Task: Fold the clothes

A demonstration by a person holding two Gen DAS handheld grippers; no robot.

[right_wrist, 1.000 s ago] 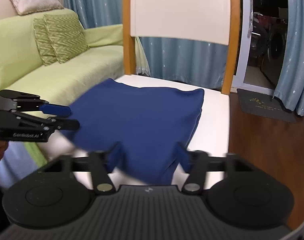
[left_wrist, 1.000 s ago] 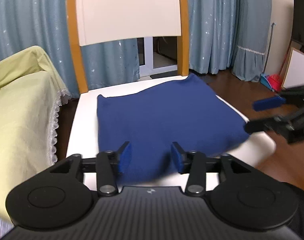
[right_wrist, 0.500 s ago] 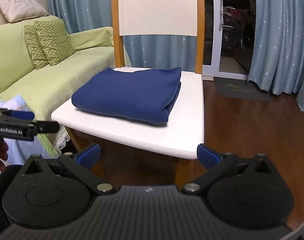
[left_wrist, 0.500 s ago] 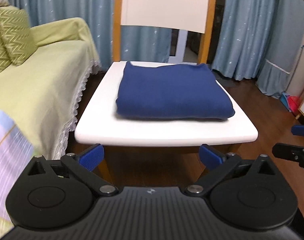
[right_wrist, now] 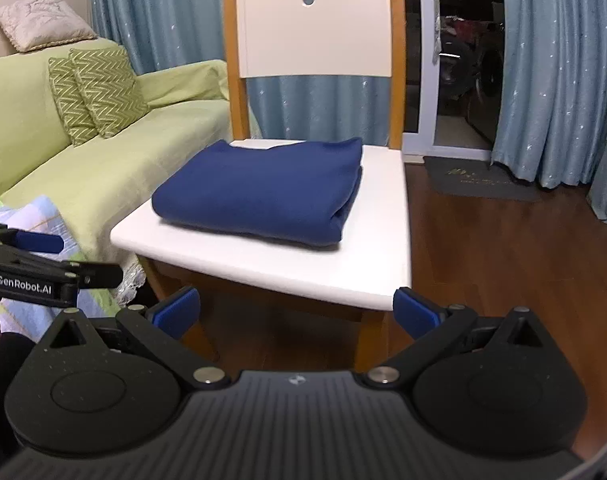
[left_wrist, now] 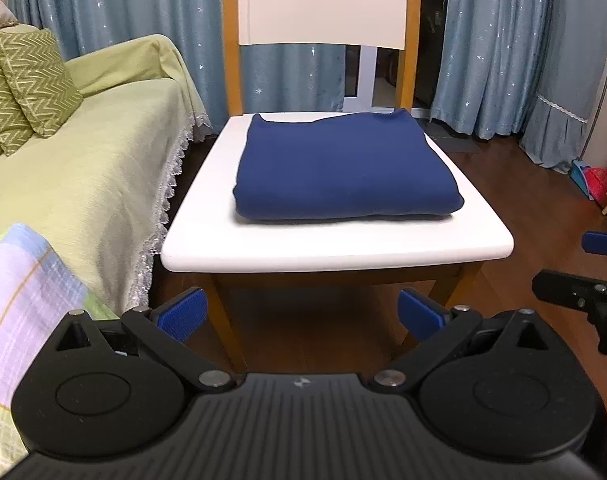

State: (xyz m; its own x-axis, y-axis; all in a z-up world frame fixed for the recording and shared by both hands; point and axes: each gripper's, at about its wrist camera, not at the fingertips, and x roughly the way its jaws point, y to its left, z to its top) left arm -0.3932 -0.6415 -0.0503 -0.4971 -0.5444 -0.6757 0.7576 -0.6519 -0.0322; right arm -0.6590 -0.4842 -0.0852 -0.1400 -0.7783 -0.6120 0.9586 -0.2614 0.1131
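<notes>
The folded dark blue cloth point(left_wrist: 345, 168) lies flat on the white seat of a wooden chair point(left_wrist: 335, 246), straight ahead of both grippers and well apart from them. The left gripper point(left_wrist: 301, 314) has its blue pads spread wide, with nothing between them. The right gripper point(right_wrist: 295, 312) is spread wide too and holds nothing. Left of the left gripper is a light green sofa point(left_wrist: 75, 168) with zigzag green cushions point(left_wrist: 27, 84). Blue curtains with little stars point(left_wrist: 115, 12) hang behind the chair.
</notes>
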